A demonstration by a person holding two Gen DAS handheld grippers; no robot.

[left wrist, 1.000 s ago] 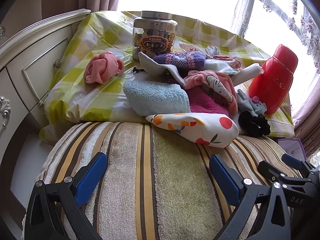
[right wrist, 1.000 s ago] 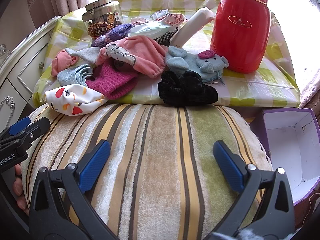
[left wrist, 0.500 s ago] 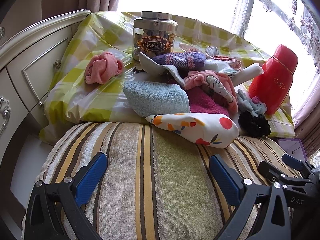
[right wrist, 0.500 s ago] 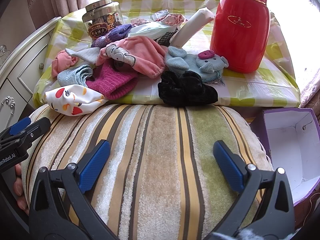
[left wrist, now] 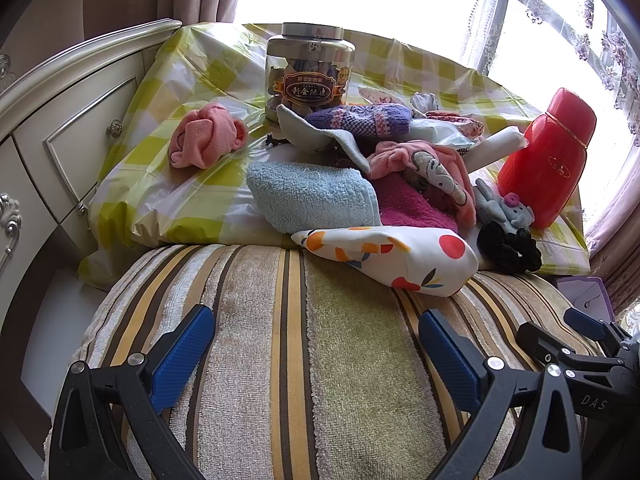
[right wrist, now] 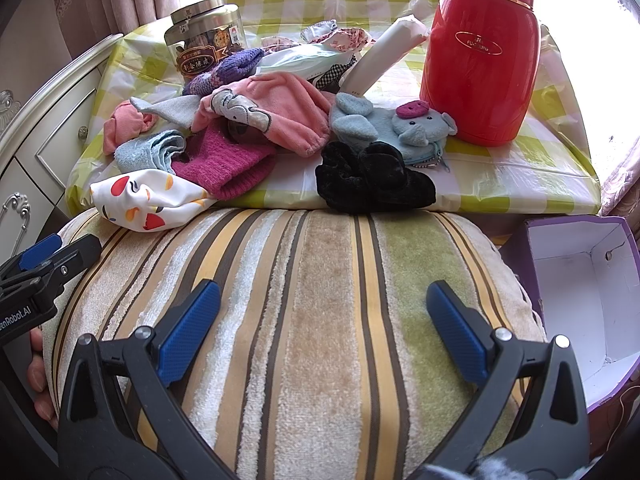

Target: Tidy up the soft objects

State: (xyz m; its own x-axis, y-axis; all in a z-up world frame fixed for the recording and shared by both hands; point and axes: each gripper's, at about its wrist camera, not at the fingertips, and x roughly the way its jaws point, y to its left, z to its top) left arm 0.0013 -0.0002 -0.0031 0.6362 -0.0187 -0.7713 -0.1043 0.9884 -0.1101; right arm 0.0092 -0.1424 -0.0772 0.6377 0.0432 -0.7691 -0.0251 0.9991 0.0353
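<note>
A heap of soft things lies on the yellow-checked table cover (left wrist: 192, 80): a blue towel (left wrist: 312, 196), a rolled pink cloth (left wrist: 204, 136), a white spotted pouch (left wrist: 396, 256), a magenta knit (right wrist: 224, 164), a pink elephant garment (right wrist: 272, 116), a black scrunchie (right wrist: 368, 176) and a grey plush elephant (right wrist: 400, 128). My left gripper (left wrist: 316, 344) is open and empty over the striped cushion (left wrist: 320, 360). My right gripper (right wrist: 324, 320) is open and empty over the same cushion (right wrist: 320, 300), beside the left one.
A red flask (right wrist: 480, 48) stands at the right of the table. A snack jar (left wrist: 308, 76) stands at the back. A purple box with a white inside (right wrist: 584, 292) sits open to the right. A white drawer cabinet (left wrist: 52, 128) is on the left.
</note>
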